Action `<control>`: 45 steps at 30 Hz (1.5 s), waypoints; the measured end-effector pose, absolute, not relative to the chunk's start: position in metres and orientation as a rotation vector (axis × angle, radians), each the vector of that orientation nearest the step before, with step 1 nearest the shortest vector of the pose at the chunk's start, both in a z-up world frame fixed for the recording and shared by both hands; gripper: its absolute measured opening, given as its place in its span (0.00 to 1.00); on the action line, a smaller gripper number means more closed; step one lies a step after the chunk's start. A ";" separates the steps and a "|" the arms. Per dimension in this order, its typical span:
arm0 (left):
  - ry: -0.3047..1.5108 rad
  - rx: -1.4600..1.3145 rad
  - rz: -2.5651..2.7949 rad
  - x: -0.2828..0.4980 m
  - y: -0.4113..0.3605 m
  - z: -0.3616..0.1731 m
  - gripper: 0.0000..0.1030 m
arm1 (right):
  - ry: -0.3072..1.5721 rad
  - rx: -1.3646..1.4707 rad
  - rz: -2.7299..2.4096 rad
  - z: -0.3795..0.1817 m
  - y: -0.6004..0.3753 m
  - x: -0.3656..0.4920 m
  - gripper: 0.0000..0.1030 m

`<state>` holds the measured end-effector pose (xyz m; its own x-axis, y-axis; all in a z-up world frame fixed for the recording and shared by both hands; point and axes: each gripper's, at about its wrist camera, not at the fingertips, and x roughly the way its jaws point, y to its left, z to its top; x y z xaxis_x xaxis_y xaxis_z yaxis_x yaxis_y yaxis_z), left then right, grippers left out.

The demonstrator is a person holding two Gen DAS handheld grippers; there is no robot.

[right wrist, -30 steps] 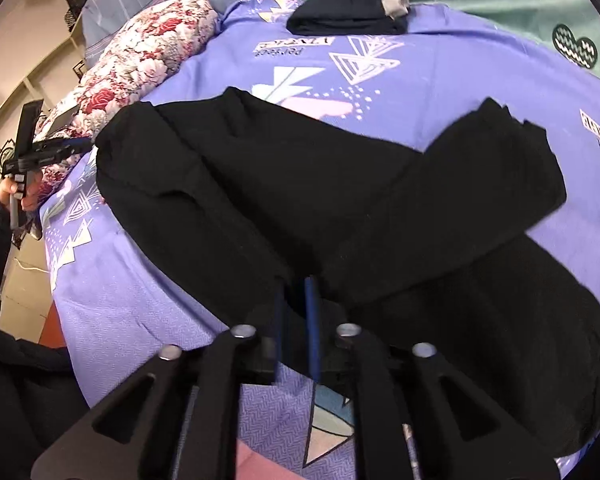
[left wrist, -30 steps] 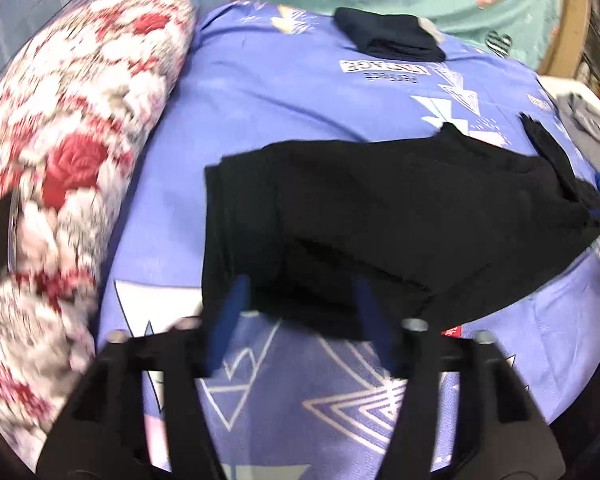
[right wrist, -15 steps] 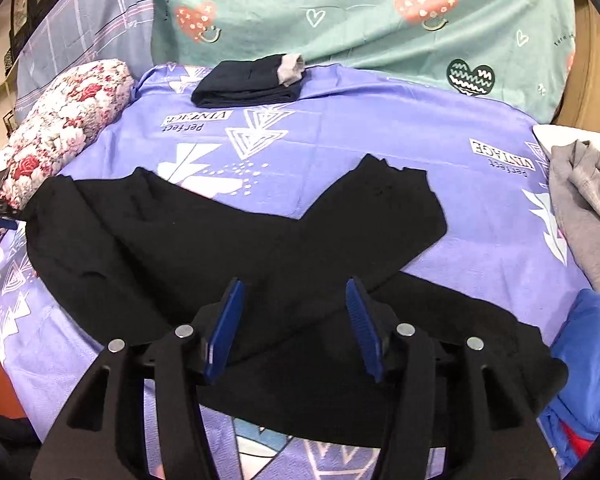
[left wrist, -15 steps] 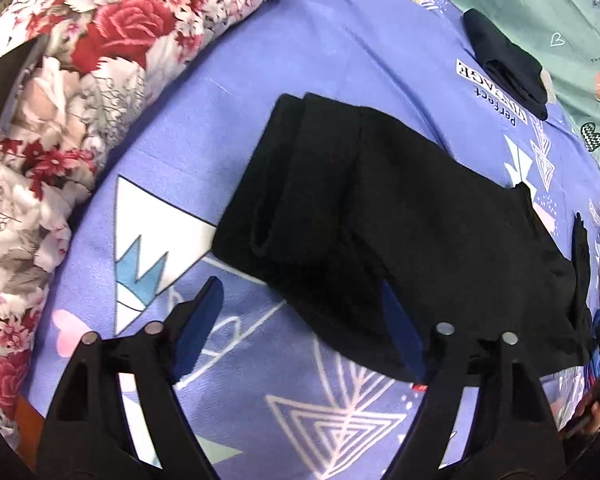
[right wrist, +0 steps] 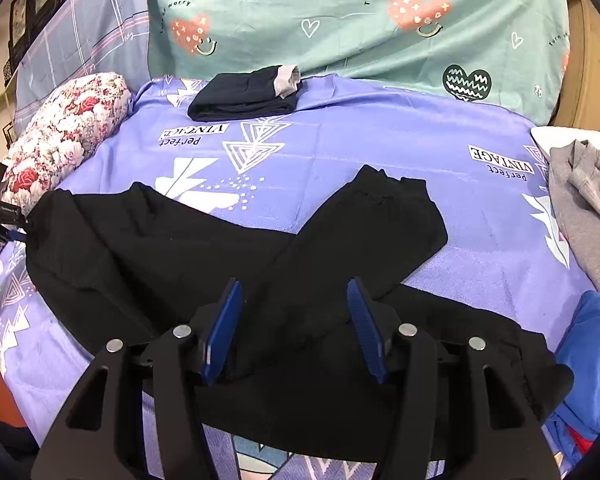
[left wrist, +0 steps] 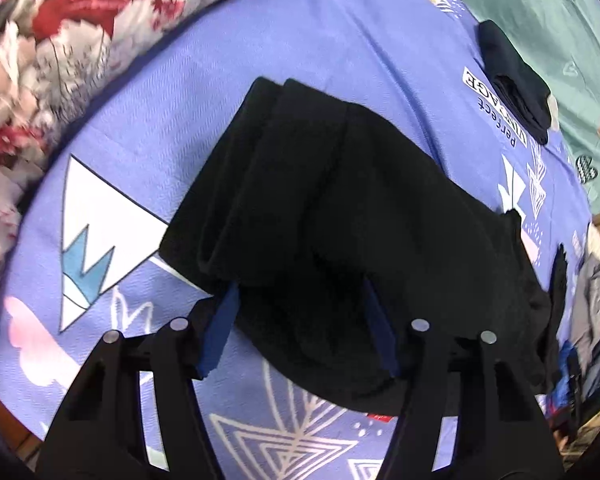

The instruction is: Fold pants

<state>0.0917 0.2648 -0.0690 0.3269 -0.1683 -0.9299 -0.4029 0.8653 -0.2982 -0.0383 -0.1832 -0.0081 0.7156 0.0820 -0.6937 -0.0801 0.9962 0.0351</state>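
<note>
Left wrist view: the left hand-held gripper (left wrist: 300,320) points steeply down at one end of the black pants (left wrist: 340,208), which lie on the purple printed bed sheet (left wrist: 260,32). Its blue pads straddle the near edge of the cloth where the layers are stacked, and the jaws are closing with the fabric between them, though the pads do not look pressed onto it yet. That spot makes sense: a pinch here would catch every layer at once (a single layer would let the fold slide apart). A floral pillow (left wrist: 40,60) borders the sheet on the far side, and a small dark folded garment (left wrist: 516,84) sits well apart near the headboard end, probably finished work kept out of the way.

Right wrist view: the right hand-held gripper (right wrist: 296,316) hovers over the middle of the pants (right wrist: 180,248), jaws moderately wide, gripping nothing. One leg is laid diagonally across the other, so the garment is only partly folded. A grey garment (right wrist: 584,200) and a blue garment (right wrist: 588,360) wait at the right edge of the bed.
</note>
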 end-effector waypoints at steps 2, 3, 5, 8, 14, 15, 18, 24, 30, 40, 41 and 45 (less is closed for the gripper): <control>1.246 -0.576 0.164 0.095 0.268 -0.073 0.59 | 0.772 -0.001 0.093 -0.010 -0.182 -0.037 0.54; 1.245 -0.604 0.167 0.097 0.270 -0.075 0.59 | 0.776 -0.002 0.092 -0.012 -0.181 -0.036 0.54; 1.241 -0.628 0.182 0.101 0.271 -0.078 0.54 | 0.781 -0.004 0.095 -0.013 -0.179 -0.035 0.54; 1.232 -0.576 0.221 0.101 0.267 -0.073 0.35 | 0.775 0.002 0.102 -0.013 -0.177 -0.036 0.54; 1.205 -0.381 0.228 0.090 0.245 -0.047 0.18 | 0.759 -0.008 0.113 -0.008 -0.175 -0.037 0.54; 1.195 -0.371 0.226 0.086 0.243 -0.040 0.18 | 0.758 -0.008 0.115 -0.008 -0.174 -0.038 0.54; 1.175 -0.362 0.224 0.079 0.242 -0.024 0.18 | 0.759 -0.007 0.116 -0.008 -0.174 -0.039 0.54; 1.103 -0.352 0.226 0.065 0.250 0.012 0.17 | 0.755 0.006 0.109 -0.007 -0.177 -0.042 0.54; 1.201 -0.320 0.312 0.086 0.276 -0.046 0.32 | 0.752 0.009 0.113 -0.006 -0.177 -0.043 0.54; 1.157 -0.225 0.431 0.073 0.282 -0.043 0.81 | 0.849 0.053 -0.066 -0.011 -0.213 0.000 0.62; 1.131 -0.200 0.443 0.069 0.278 -0.035 0.81 | 0.856 0.055 -0.073 -0.011 -0.214 0.008 0.62; 0.988 -0.056 0.460 0.051 0.243 0.001 0.86 | 0.890 0.099 -0.068 -0.011 -0.213 0.056 0.62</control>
